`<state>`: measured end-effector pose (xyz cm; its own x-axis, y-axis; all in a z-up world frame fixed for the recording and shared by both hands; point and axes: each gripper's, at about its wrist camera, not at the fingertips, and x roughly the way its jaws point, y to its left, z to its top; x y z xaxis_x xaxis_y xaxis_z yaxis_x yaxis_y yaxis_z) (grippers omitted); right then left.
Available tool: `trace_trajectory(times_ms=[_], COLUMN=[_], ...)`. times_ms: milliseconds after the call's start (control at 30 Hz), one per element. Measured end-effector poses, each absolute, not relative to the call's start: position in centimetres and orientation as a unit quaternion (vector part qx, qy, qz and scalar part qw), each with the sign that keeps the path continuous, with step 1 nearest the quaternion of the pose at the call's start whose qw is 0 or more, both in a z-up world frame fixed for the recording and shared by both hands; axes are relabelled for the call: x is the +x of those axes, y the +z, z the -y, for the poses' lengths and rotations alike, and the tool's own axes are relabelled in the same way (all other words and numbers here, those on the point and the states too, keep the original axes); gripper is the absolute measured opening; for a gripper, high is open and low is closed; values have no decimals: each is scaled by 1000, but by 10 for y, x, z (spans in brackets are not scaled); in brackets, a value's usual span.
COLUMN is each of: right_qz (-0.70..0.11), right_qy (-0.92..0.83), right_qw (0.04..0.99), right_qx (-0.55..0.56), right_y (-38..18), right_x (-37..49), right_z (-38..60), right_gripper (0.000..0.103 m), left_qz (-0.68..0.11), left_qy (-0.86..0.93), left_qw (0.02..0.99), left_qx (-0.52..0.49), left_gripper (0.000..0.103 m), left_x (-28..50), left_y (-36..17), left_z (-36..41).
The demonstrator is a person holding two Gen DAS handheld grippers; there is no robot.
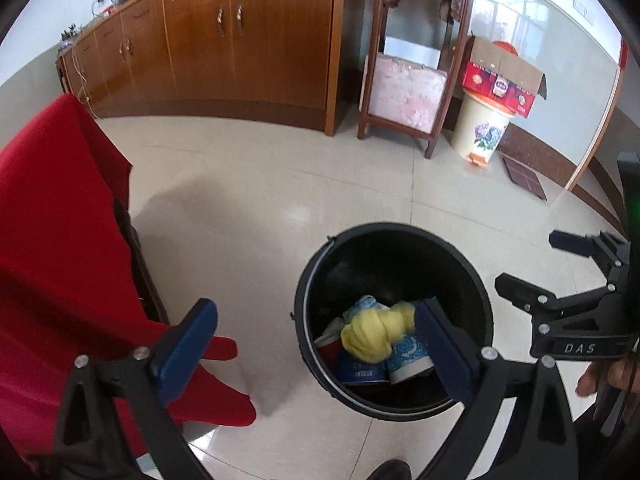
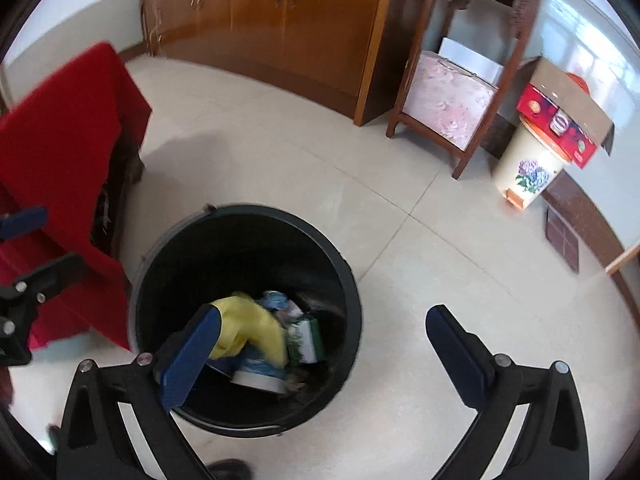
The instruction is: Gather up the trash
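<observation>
Inside the round black plastic bin (image 1: 394, 320), at six o'clock of its floor, lie the crumpled yellow cloth (image 1: 376, 332) and blue-patterned paper cups (image 1: 410, 356). The left gripper (image 1: 316, 344) and right gripper (image 2: 320, 356) stand wide, empty. Each should lift clear of the rim without snagging it.

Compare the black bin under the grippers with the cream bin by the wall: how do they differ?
The black bin is plain, open-topped and shows trash inside: a yellow cloth and blue-patterned paper cups. The cream bin has a flower print and a cardboard box on top, so its contents are hidden. Both are round and stand upright on the tiled floor.
</observation>
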<state>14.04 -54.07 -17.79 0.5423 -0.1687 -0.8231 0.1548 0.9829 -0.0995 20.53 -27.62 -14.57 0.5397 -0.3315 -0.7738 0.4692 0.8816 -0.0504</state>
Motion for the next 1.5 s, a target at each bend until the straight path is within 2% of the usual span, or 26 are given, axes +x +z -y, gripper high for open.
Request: trace_trajectory(times_ms=[267, 600, 1100, 1500], right_qz=[-447, -416, -366, -288], right_qy=[-105, -111, -107, -101], right_qw=[887, 901, 924, 952], right_qx=[42, 53, 13, 8], right_y=[-148, -96, 1, 63], right_x=[116, 75, 10, -47], right_z=[520, 477, 418, 394], right_gripper=[103, 103, 103, 103], left_qz=[-402, -367, -334, -251], left_qy=[-218, -197, -168, -148], left_qw=[887, 906, 927, 956], left_qx=[69, 71, 37, 20], left_gripper=[100, 100, 100, 100], left_x=[194, 162, 105, 54], left_y=[-117, -74, -12, 56], left_z=[254, 220, 166, 141])
